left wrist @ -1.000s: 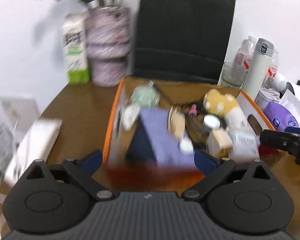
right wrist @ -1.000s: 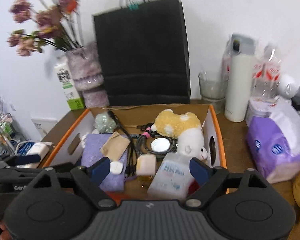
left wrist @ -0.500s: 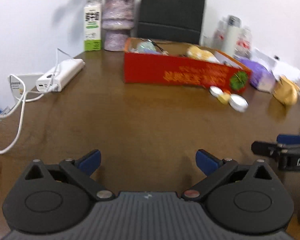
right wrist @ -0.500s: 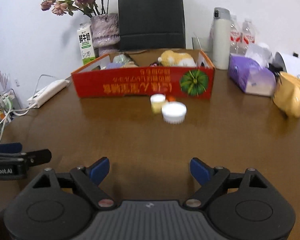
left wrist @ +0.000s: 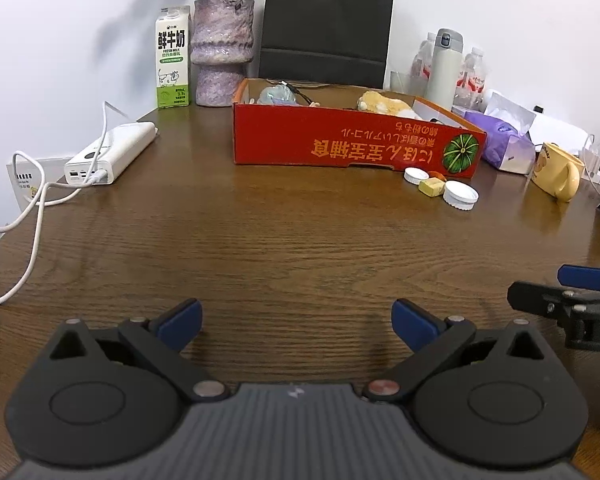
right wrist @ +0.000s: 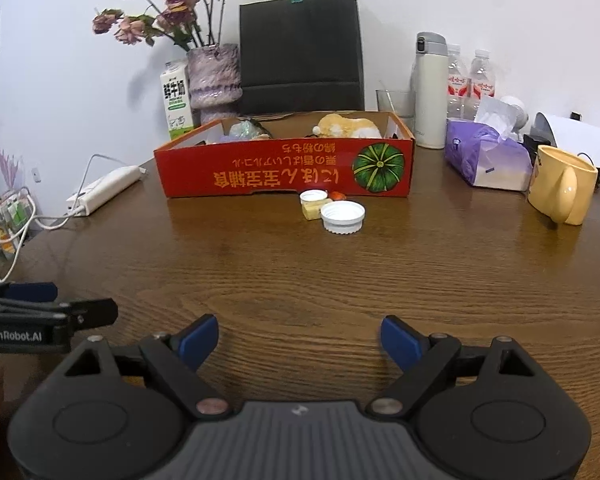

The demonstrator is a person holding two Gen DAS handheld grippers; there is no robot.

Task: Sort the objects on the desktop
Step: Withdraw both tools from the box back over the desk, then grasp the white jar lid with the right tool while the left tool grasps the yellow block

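Ahead of both grippers, across a wide stretch of bare brown desk (right wrist: 300, 272), the loose things are sitting just in front of the red box (right wrist: 284, 174), near its corner with the printed pumpkin. The cluster is lying straight ahead and slightly right of the right gripper (right wrist: 300, 340), while from the left gripper (left wrist: 296, 322) it is lying well off to the right. So the right gripper is judged to be the better placed, though both are hanging well back from it.

Four small things are showing in the cluster: a large white ribbed cap (right wrist: 343, 217) nearest the grippers, a smaller white cap (right wrist: 313, 196) close against the box, a pale yellow block (right wrist: 313, 211) touching between them, and an orange-red bit (right wrist: 337, 196) too small to name. None has a clear long axis; the caps are round and are lying with their openings up.

Both grippers are standing released, jaws spread wide, holding nothing, low over the desk.

Inside the box a yellow-and-white plush toy (right wrist: 348, 126) and a pale greenish lump (right wrist: 244, 130) are showing above the rim; the rest is hidden. Beside the box one purple tissue pack (right wrist: 484, 160) and one yellow mug (right wrist: 562, 188) are standing.
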